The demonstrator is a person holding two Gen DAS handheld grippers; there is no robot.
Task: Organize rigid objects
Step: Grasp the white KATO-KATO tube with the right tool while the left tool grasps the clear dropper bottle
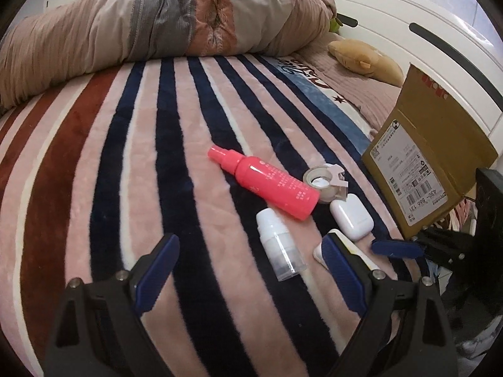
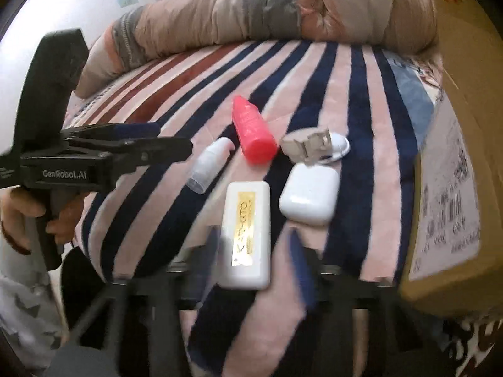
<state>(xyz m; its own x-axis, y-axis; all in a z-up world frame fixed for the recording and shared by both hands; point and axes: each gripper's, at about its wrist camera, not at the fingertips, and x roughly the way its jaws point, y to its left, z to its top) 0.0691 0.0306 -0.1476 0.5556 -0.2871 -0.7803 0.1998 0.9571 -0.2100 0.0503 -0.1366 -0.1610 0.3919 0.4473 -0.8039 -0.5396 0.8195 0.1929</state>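
Observation:
Several small items lie on the striped blanket (image 1: 157,157): a pink spray bottle (image 1: 267,182) (image 2: 253,132), a small clear-and-white bottle (image 1: 279,248) (image 2: 209,165), a tape dispenser (image 1: 327,182) (image 2: 311,147), a white earbud case (image 1: 350,218) (image 2: 309,196) and a white flat box with a gold label (image 2: 246,235) (image 1: 317,251). My left gripper (image 1: 251,270) is open, with the small bottle between its fingers' lines. My right gripper (image 2: 254,251) is open and blurred, its fingers on either side of the white flat box. A cardboard box (image 1: 427,163) (image 2: 456,157) stands at the right.
A rolled duvet (image 1: 141,31) lies across the far side of the bed. A yellow plush toy (image 1: 364,58) sits by the white headboard (image 1: 408,15). The bed's near edge drops off below the right gripper.

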